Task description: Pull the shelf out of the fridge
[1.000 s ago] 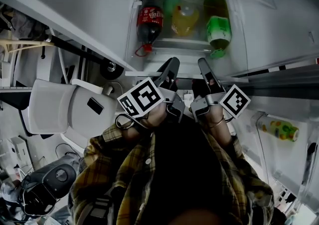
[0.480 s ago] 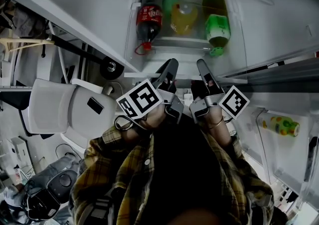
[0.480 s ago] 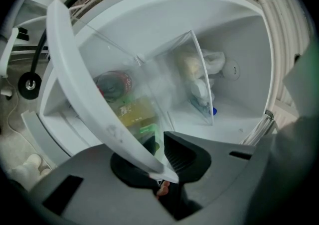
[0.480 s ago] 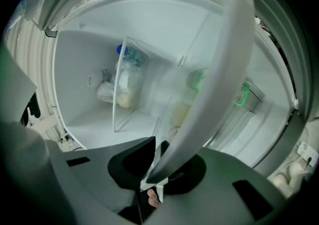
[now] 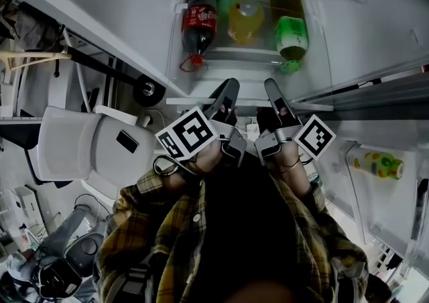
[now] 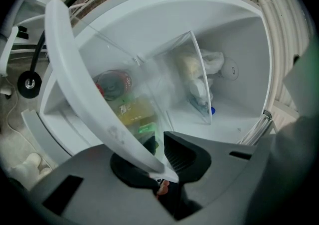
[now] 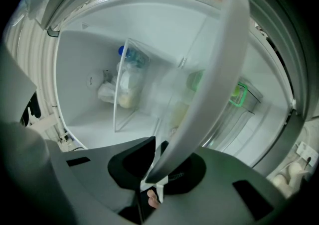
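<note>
The left hand-held gripper (image 5: 232, 84) and the right hand-held gripper (image 5: 270, 85) are clamping the shelf (image 5: 188, 100) by its near rim, probably for pulling it out evenly.

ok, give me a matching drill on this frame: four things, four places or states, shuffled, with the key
Things
1. cola bottle
2. yellow bottle
3. green bottle
4. shelf rim

Places or states
A. middle of the three bottles, head view
B. clamped by the left gripper and the right gripper
C. rightmost of the three, head view
D. leftmost of the three, head view

Pairs: 1-D, 2-A, 3-C, 4-B
</note>
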The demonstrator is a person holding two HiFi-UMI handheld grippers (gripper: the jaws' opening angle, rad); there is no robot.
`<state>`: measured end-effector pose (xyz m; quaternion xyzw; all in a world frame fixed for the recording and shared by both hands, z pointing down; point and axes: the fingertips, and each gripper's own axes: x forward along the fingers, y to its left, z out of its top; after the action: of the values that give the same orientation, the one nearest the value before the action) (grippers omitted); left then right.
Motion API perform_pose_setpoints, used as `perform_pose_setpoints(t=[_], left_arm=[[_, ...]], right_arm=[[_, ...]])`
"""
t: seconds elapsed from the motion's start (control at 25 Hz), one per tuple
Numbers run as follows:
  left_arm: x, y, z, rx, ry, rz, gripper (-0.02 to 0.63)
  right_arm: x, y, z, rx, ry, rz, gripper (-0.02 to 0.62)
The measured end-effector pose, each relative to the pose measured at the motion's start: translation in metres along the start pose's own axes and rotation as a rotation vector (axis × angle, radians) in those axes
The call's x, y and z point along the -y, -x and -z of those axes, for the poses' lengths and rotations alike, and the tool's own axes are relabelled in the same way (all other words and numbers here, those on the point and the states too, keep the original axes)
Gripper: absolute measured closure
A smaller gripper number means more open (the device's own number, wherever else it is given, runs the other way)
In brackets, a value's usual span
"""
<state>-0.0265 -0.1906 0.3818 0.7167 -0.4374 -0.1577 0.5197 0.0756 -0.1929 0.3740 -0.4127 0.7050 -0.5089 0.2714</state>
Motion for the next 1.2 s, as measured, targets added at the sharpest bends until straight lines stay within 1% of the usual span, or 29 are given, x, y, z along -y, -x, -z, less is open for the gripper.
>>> perform_pose_setpoints(t=[0.4,0.72,1.2], left_arm=[[0.0002,-0.0009,0.0006,-0.021,0.014,0.004,0.543],[-0.0012,-0.0003,0.0032,-0.041,0.006,0.008,0.541],[-0.0012,-0.0015,0.0020,-0.047,-0.005,0.013,0.541]], right_arm=[[0.0008,-0.0001,-0.0003,0.002,-0.007,0.016,0.541],[0.0032,0.0015,0.0010,0.002,0.001,0.021,0.541],[0.0031,-0.0008,0.0013,-0.007,-0.005,0.013,0.541]])
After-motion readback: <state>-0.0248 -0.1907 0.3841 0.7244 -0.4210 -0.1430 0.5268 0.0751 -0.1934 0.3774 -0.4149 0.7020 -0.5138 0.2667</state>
